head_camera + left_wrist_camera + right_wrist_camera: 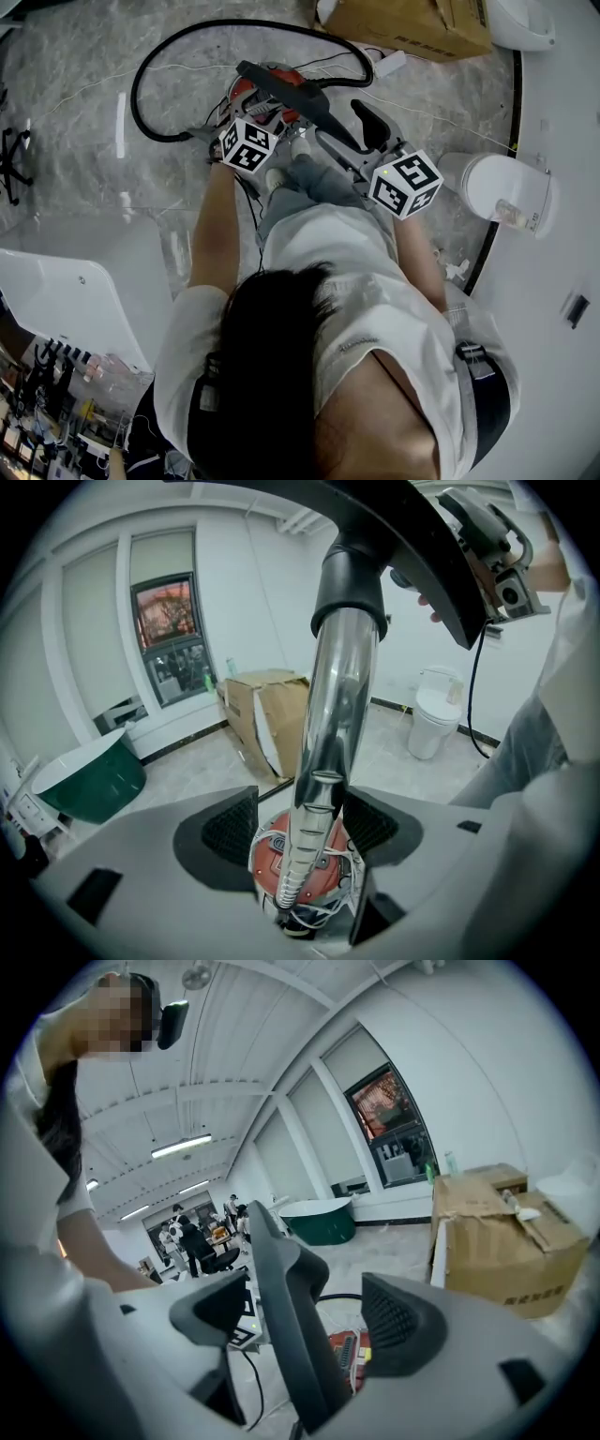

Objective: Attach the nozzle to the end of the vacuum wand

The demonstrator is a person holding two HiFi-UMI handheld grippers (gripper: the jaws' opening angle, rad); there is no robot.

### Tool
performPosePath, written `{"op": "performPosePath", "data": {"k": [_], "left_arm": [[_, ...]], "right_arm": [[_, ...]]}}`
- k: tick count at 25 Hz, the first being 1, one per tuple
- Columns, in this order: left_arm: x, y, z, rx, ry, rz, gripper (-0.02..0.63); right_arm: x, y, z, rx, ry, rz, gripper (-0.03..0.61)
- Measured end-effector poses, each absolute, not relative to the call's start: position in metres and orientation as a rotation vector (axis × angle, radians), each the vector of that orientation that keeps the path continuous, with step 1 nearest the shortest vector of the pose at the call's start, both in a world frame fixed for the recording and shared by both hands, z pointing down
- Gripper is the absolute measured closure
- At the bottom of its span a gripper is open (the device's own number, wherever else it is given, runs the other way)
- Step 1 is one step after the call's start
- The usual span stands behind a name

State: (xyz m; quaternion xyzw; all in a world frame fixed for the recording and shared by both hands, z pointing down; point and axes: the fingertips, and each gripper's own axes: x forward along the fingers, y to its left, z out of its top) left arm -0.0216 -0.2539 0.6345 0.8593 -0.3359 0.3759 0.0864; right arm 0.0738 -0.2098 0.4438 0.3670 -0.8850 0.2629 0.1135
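With fingers (225, 832) apart, your left gripper (305, 829) straddles the chrome vacuum wand (337, 696), its ribbed end low over the red canister (272, 860) and nearer this hand, while your right gripper (307, 1307), fingers also apart, flanks the black handle (281, 1288) on top.

No legible text anywhere; print on cardboard box (506, 1241) too small to read.

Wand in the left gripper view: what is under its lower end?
A red vacuum body with white cords on it sits under the wand. The wand covers its middle, and the floor beneath it is hidden.
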Motion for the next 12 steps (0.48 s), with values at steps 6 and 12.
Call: {"op": "performPosePath", "data": {"k": [6, 12], "left_arm": [[-0.034, -0.246, 0.635, 2.52, -1.039, 1.109, 0.322], [-0.061, -0.238, 0.615, 2.391, -1.182, 0.878, 0.313]], "right_arm": [[0.081, -0.213, 0.434, 1.155, -2.642, 0.78, 0.202], [0.097, -0.216, 0.421, 1.292, -2.67, 0.766, 0.202]]}}
